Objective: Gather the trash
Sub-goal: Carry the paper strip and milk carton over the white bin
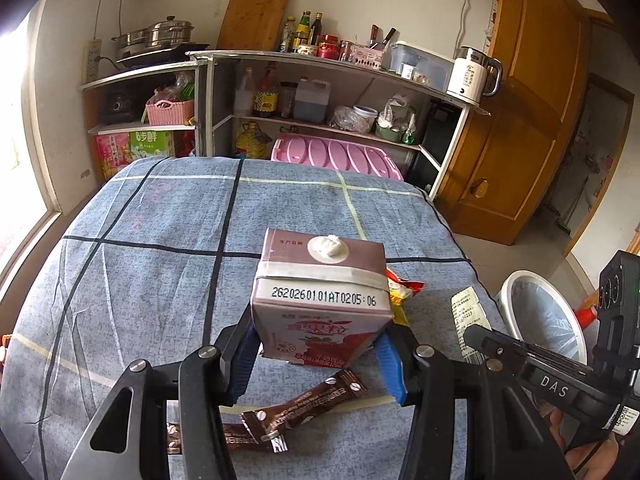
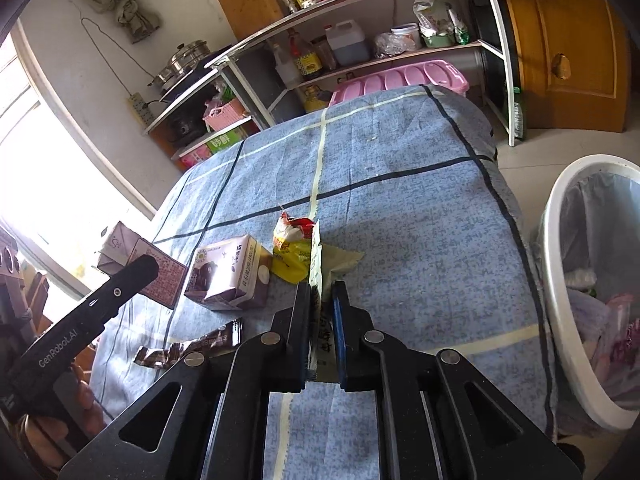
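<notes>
1. The left hand-held gripper [image 1: 318, 354] is clamped on a pink milk carton [image 1: 320, 300], held above the blue checked counter [image 1: 160, 248].
2. The right hand-held gripper [image 2: 322, 320] is closed on a thin pale wrapper [image 2: 318, 264] standing edge-on between its pads.
3. On the counter lie a purple carton [image 2: 228, 272], a yellow-red snack bag [image 2: 290, 252] and brown sachets [image 1: 304, 404].
4. A white bin [image 2: 560, 240] stands beside the counter.
</notes>
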Demonstrator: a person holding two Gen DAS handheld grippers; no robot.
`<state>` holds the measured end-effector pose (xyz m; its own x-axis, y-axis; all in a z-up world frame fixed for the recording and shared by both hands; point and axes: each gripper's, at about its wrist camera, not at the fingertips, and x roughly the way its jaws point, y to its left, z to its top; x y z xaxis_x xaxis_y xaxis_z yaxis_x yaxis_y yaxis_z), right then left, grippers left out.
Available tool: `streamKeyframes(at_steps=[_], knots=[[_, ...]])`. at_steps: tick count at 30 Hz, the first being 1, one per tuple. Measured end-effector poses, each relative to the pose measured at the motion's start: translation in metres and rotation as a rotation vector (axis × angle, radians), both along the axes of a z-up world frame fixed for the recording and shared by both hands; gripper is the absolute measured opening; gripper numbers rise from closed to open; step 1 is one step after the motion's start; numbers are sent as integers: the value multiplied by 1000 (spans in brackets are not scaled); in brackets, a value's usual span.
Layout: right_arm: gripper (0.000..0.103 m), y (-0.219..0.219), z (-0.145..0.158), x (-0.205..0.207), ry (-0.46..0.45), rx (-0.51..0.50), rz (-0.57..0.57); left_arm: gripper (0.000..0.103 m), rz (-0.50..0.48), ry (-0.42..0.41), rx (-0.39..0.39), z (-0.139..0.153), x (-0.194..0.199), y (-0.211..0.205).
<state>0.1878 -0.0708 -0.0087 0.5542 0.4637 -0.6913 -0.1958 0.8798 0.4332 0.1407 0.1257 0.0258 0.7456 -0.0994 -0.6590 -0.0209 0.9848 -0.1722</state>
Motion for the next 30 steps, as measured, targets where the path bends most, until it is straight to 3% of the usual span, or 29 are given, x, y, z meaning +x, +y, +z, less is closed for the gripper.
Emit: streamKeyframes(at_steps=[13,30], knots=[[11,-83,27,-22,-56,33,-102,53,-191,-21,-13,16,0,-96],[11,-199,31,-51,-62,-72,-297,53,-422,-7,22,6,2,-235]])
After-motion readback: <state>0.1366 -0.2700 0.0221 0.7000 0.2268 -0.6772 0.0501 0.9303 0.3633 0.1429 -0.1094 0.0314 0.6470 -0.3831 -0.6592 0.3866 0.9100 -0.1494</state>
